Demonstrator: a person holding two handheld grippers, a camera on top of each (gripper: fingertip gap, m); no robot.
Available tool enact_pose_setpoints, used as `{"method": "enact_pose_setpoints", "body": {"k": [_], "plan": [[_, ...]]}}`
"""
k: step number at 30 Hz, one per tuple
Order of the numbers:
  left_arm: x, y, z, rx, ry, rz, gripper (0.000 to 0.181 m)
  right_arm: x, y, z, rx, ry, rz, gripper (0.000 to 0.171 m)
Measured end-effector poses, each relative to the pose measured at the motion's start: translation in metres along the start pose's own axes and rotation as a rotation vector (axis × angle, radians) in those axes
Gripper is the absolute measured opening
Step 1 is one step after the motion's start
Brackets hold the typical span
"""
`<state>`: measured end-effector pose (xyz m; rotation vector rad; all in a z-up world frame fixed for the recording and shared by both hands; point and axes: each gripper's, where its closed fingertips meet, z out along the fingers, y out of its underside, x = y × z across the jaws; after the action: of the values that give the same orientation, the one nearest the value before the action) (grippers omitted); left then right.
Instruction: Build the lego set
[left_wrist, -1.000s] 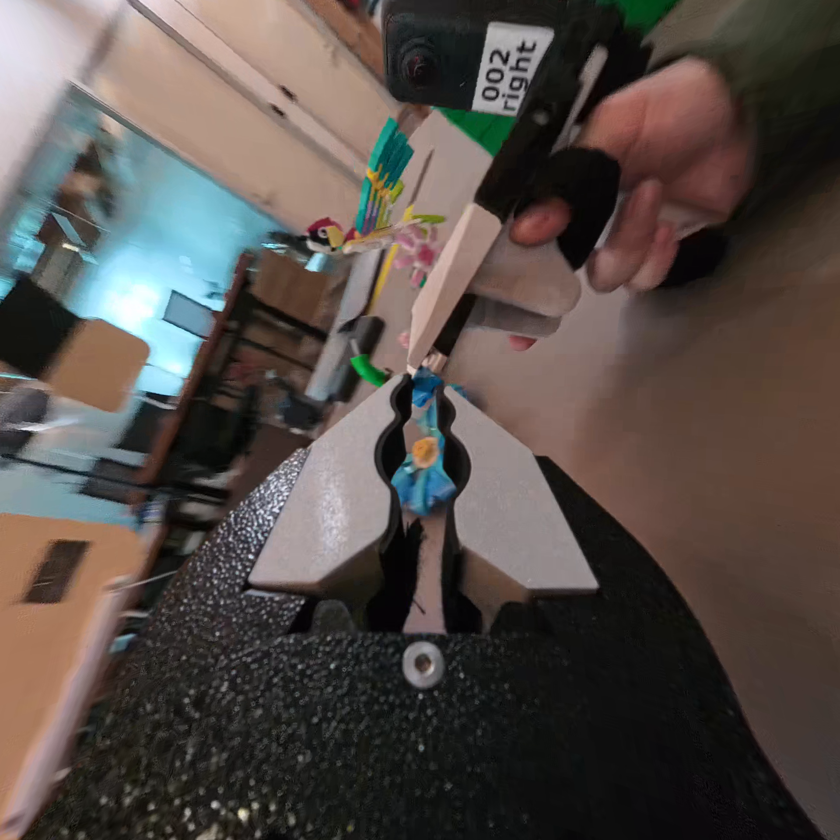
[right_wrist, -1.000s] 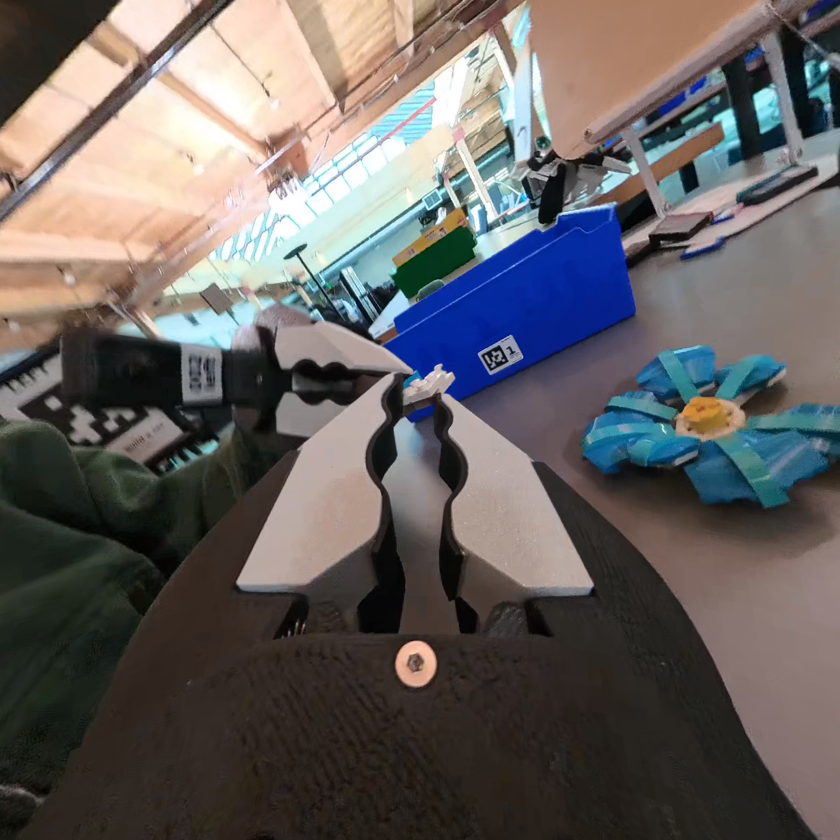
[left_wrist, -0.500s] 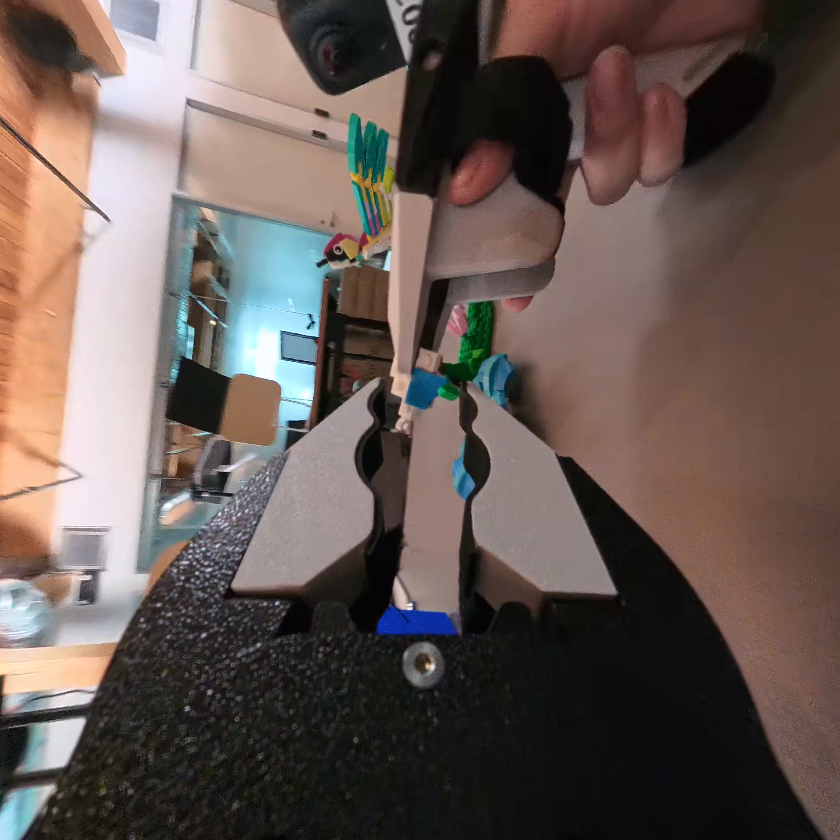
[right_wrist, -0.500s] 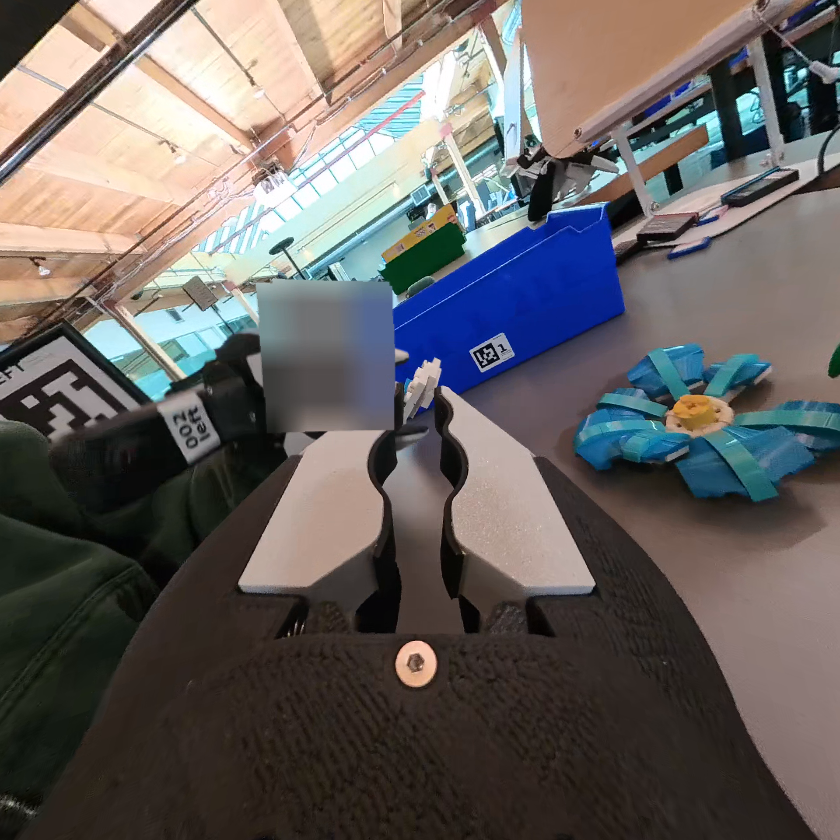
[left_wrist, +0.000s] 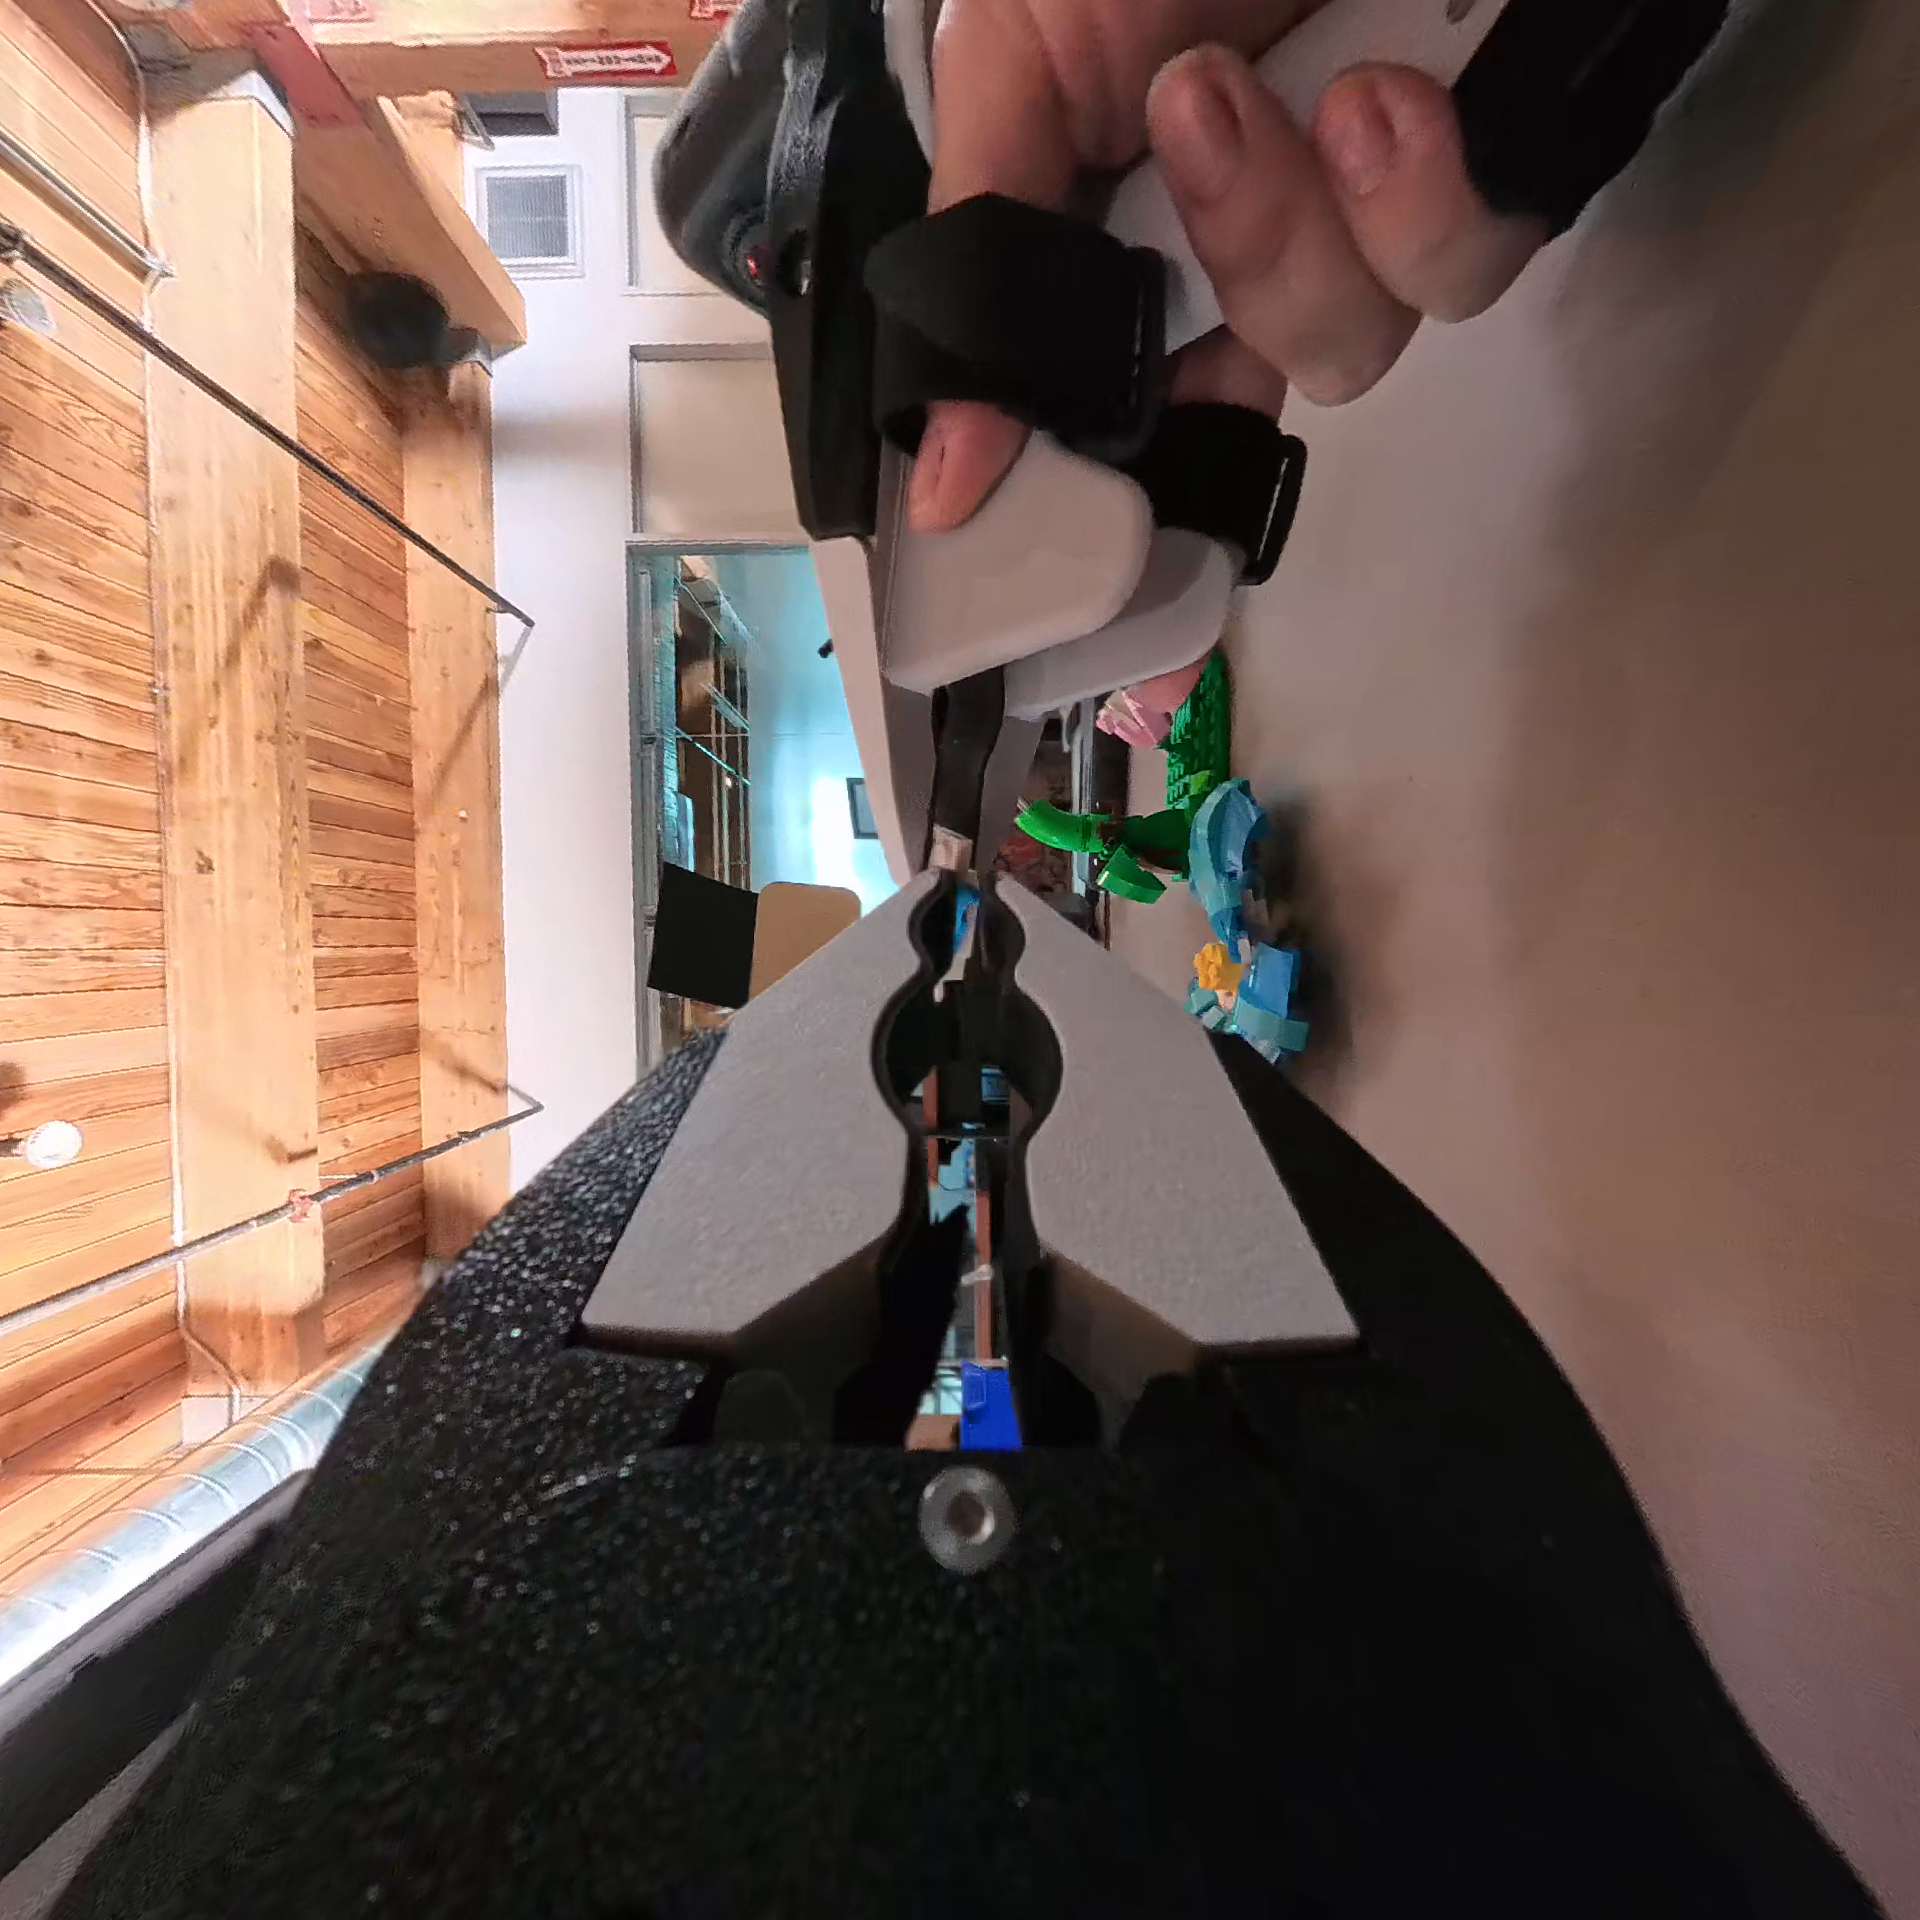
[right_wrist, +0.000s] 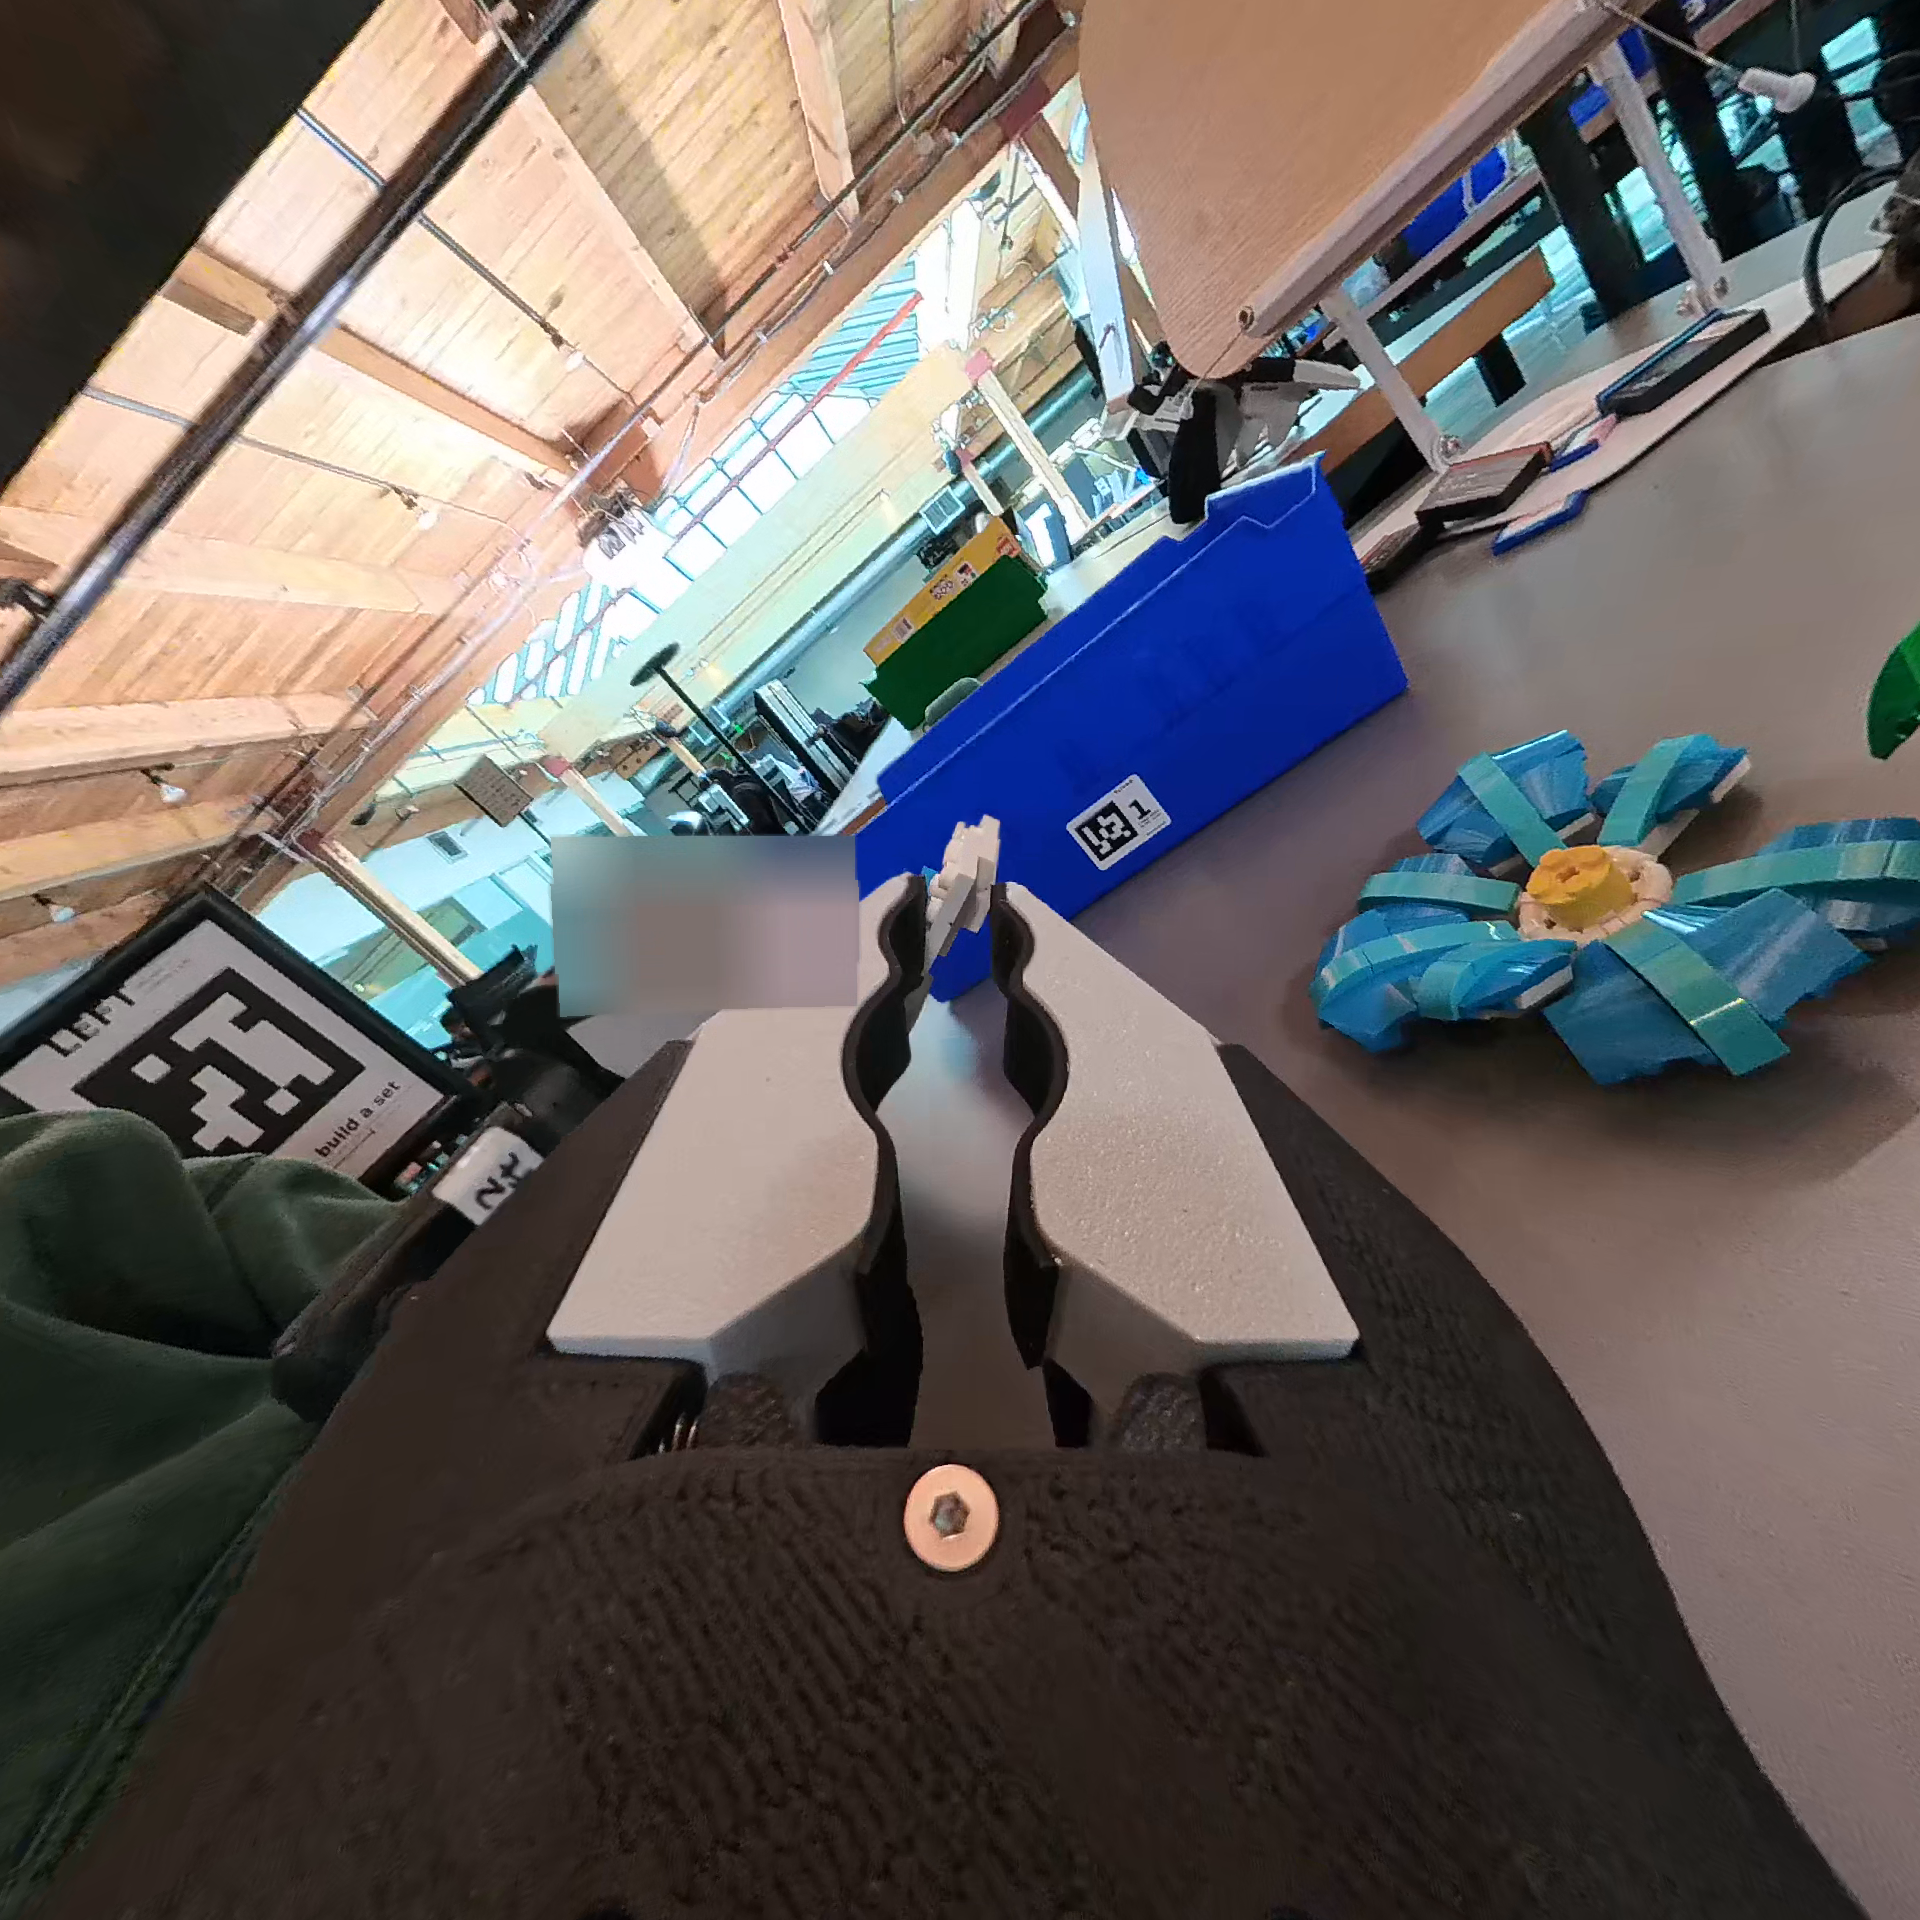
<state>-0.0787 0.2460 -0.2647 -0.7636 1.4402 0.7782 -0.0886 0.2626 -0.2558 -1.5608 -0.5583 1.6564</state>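
In the left wrist view my left gripper (left_wrist: 968, 906) is turned on its side, its tips closed to a thin gap on a small blue piece (left_wrist: 966, 914). The right gripper (left_wrist: 951, 844), held by a person's hand (left_wrist: 1226, 187), comes down from above and meets it tip to tip. In the right wrist view my right gripper (right_wrist: 961, 896) is shut on a small white brick piece (right_wrist: 968, 864) that sticks out past its tips. The left gripper sits just left of it, mostly behind a blurred patch. A blue brick flower (right_wrist: 1590, 935) with a yellow centre lies on the grey table (right_wrist: 1662, 1299); it also shows in the left wrist view (left_wrist: 1242, 935).
A blue bin (right_wrist: 1143, 748) stands on the table behind the grippers. Green brick leaves (left_wrist: 1101, 842), a green baseplate (left_wrist: 1195, 727) and a pink flower (left_wrist: 1132, 717) lie past the blue flower. A green sleeve (right_wrist: 125, 1351) fills the lower left. A raised board (right_wrist: 1299, 135) on white legs stands behind. Less than 4 cm separates the two grippers' tips.
My left gripper has rolled further onto its side and its fingers have closed from open to a thin gap. The right gripper has come in closer, still holding the white piece.
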Motion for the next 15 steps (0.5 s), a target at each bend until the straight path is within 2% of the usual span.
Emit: {"method": "enact_pose_setpoints", "body": {"k": [15], "plan": [[-0.0029,0.0048,0.0033,-0.079,0.017,-0.042,0.000,0.0103,0.0042,-0.0034,-0.082,0.129,-0.197,0.006]]}}
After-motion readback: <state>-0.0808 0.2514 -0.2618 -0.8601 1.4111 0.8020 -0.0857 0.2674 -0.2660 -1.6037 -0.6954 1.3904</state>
